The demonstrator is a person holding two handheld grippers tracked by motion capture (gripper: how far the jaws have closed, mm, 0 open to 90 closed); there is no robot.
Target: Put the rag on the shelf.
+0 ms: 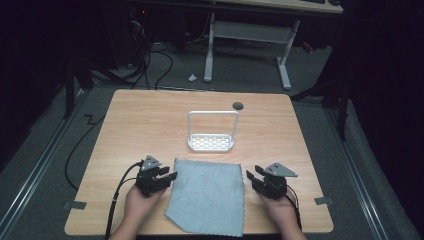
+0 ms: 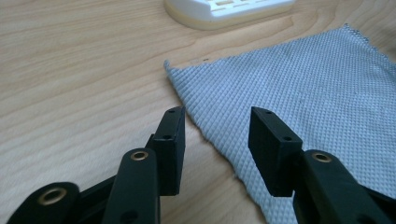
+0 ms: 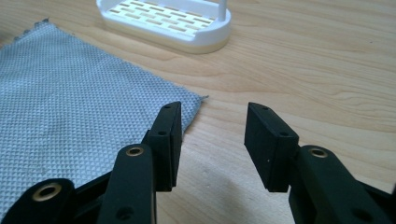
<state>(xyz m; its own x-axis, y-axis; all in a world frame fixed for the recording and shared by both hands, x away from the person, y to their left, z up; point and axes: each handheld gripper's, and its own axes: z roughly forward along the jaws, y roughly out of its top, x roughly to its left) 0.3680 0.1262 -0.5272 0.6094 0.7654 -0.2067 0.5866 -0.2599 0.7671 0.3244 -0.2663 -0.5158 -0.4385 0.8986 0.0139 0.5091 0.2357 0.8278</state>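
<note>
Grey cloth point(image 1: 207, 195) lies flat, long axis 12-to-6 — left gripper point(image 1: 159, 179) at 9, right gripper point(image 1: 260, 179) at 3, both jaws released.

A grey cloth point(image 1: 207, 195) lies flat on the wooden worktop point(image 1: 135, 120); beyond it stands a white slotted rack point(image 1: 211, 142); a white-legged desk point(image 1: 250, 35) behind.

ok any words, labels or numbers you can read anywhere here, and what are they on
None can be read.
Grey cloth: woven texture, no tag or print.
White rack: slotted base and handle, no marking.
Left tool and right tool: plain black jaws with screw holes, no label.
Wooden table: a dark round spot near the far edge, no text.
</note>
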